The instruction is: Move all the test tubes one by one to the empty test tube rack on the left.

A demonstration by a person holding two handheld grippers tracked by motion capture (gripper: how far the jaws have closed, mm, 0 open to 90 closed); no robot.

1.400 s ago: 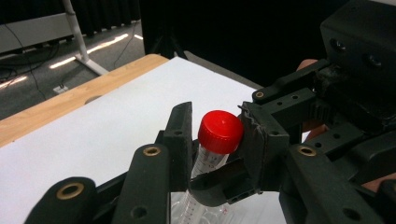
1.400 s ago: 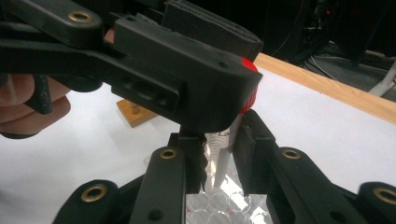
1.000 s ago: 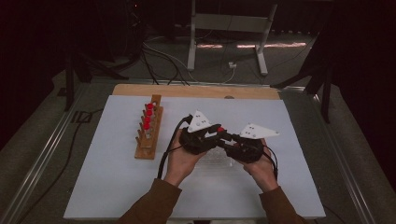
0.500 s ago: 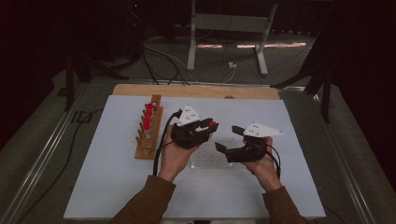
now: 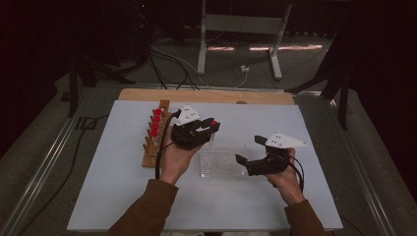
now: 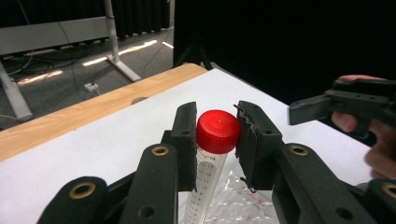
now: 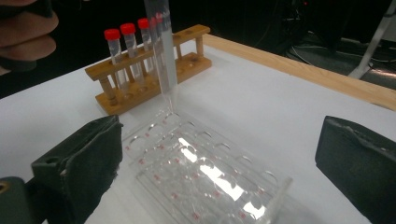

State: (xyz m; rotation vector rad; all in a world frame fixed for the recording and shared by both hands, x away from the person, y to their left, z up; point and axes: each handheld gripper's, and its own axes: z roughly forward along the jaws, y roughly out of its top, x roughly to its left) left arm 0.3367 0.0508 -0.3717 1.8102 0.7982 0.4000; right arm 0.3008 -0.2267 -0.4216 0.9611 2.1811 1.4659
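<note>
- Dark curtains and metal stand legs closed off the room behind a white, matte table whose far edge was a pale strip of bare wood.
- Left gripper: black, hard plastic, with a grey three-cornered plate on top. Its jaws stood narrow and clamped a test tube just under its cap; in the left gripper view the pads pressed on both sides of the tube.
- Test tube: a clear, round plastic cylinder with printed graduation marks, a smooth red screw cap and a tapered tip. In the right gripper view it hung nearly upright, its tip just above the far corner of the well plate.
- Well plate: flat, rectangular, clear glossy plastic with rows of round wells and small red marks. It lay on the table between the two hands, right of the rack.
- Rack: light wood, two drilled bars on dowels, holding several more red-capped tubes upright.
- Right gripper: same black build. Its jaws had just been opening and stood wide, nothing between the rough, worn black pads, which framed the near part of the well plate.
</note>
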